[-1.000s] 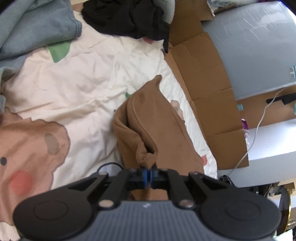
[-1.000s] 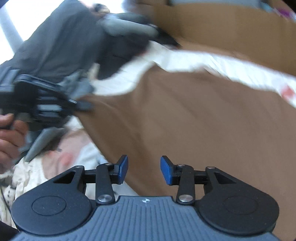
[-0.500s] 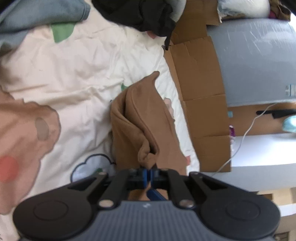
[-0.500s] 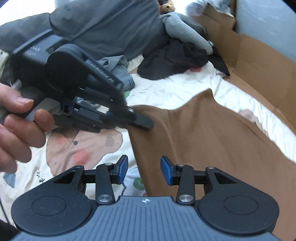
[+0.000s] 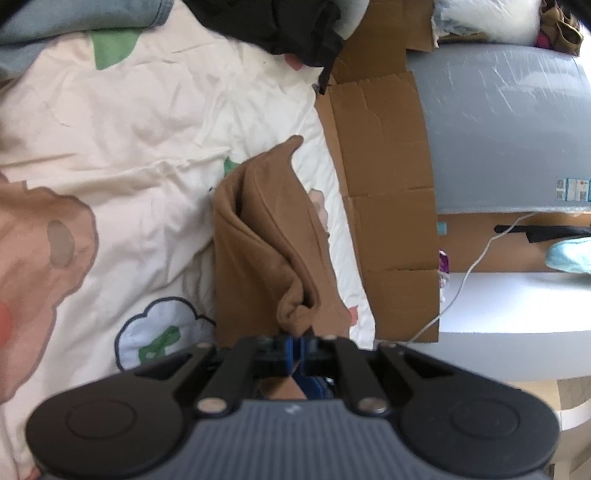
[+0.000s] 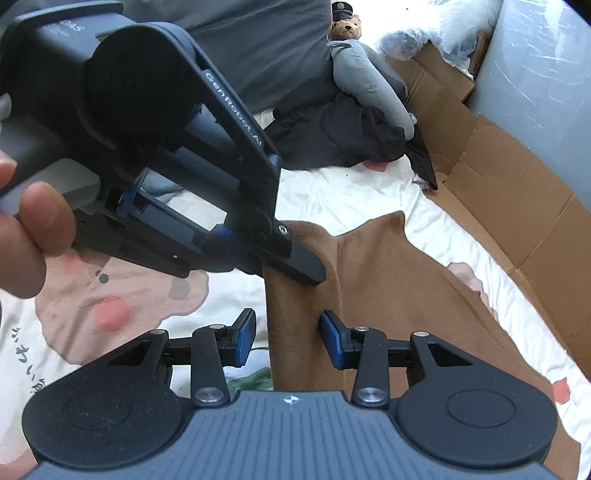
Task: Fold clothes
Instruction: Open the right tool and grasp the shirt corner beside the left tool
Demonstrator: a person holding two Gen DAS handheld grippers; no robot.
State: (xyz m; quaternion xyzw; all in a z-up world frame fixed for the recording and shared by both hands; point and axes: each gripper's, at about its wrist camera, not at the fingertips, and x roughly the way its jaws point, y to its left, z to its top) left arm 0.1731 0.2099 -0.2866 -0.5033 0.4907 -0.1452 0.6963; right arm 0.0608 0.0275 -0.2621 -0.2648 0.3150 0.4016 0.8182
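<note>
A brown garment (image 5: 258, 236) lies partly bunched on a cartoon-print bedsheet (image 5: 147, 122). My left gripper (image 5: 295, 345) is shut on a gathered edge of it and holds that edge lifted. In the right wrist view the left gripper (image 6: 303, 267) shows at upper left, held by a hand (image 6: 33, 229), pinching the brown garment (image 6: 388, 295). A fold of it hangs down from there. My right gripper (image 6: 289, 341) stands open just below, with that hanging fold between its blue pads (image 6: 245, 338). The right-hand pad sits at the fold's edge; the left-hand one is apart from it.
A pile of black clothes (image 6: 351, 136) and a grey plush toy (image 6: 365, 85) lie at the far end of the bed. A blue denim garment (image 5: 74, 18) is at top left. Flattened cardboard (image 5: 384, 184) lines the bed's side against a grey panel (image 5: 498, 129). A white cable (image 5: 461, 280) hangs there.
My right gripper has swung in close under the left gripper, and the hanging brown fold now sits between its jaws. The left gripper kept its grip and tilted slightly.
</note>
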